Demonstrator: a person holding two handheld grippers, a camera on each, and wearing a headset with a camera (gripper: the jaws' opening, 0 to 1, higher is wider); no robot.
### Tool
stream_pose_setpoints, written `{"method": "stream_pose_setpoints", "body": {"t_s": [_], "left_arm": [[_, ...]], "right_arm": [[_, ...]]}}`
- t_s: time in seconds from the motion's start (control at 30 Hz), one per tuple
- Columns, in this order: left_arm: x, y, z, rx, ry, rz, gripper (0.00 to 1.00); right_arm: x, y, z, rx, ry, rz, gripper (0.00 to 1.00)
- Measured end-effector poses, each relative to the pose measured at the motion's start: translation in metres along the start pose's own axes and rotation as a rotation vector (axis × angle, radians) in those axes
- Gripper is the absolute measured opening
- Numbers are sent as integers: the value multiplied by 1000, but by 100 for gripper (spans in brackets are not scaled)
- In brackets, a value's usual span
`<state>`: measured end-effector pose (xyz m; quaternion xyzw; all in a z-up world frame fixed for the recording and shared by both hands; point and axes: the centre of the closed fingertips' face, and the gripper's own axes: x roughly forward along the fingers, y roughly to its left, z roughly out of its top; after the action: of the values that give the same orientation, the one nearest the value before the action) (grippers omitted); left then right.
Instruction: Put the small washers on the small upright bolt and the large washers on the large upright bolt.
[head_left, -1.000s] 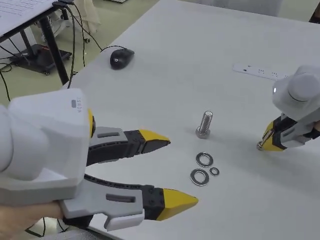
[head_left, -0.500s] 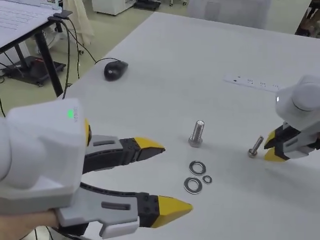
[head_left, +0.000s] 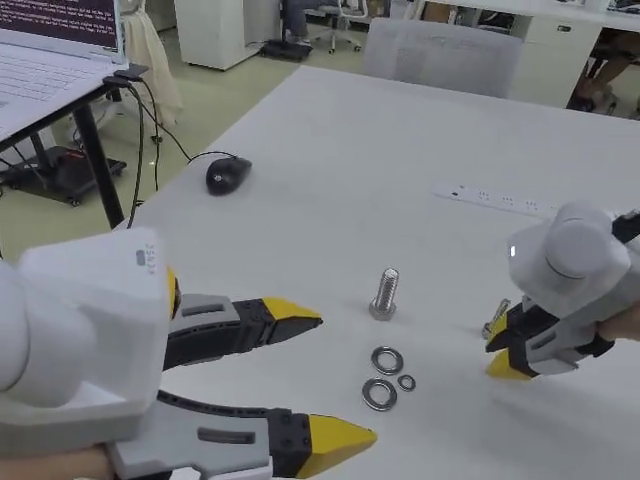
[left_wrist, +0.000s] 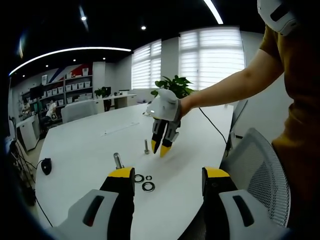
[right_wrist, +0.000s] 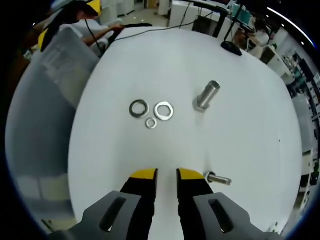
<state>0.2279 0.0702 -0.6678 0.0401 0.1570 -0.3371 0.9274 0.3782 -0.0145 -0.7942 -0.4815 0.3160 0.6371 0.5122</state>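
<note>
Washers (head_left: 368, 394) lie flat by the large bolt (head_left: 384, 294), handy for the wide-apart left tool (head_left: 347, 378); the right tool (head_left: 498, 346), narrowly apart and empty, flanks the small bolt (head_left: 495, 318).

Three washers (head_left: 376, 360) lie flat near the upright large bolt (head_left: 384, 295).

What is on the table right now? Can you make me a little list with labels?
big bolt: standing upright on the table
small bolt: looks upright, just beside the right tongs
large washers: two, lying flat near the big bolt
small washer: one, flat beside the large washers
washers on bolts: none yet
left tongs: open, empty
right tongs: slightly open, empty
</note>
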Motion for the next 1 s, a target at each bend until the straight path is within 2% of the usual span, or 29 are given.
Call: {"method": "stream_pose_setpoints", "body": {"t_s": [0.1,0.3,0.53,0.7,1.0], "left_arm": [[-1,2,-1,-1,0,8,53],[-1,7,-3,3,-4,14,53],[-2,14,-5,-2,-14,25,53],[-4,17,-6,-8,-18,41,53],[-7,20,-7,-18,-30,62,53]], "right_arm": [[10,11,11,-19,-3,33,16],[28,21,31,-37,-10,68,15],[40,19,47,-70,2,90,16],[48,16,49,-83,17,92,16],[55,20,50,-95,30,112,18]]}}
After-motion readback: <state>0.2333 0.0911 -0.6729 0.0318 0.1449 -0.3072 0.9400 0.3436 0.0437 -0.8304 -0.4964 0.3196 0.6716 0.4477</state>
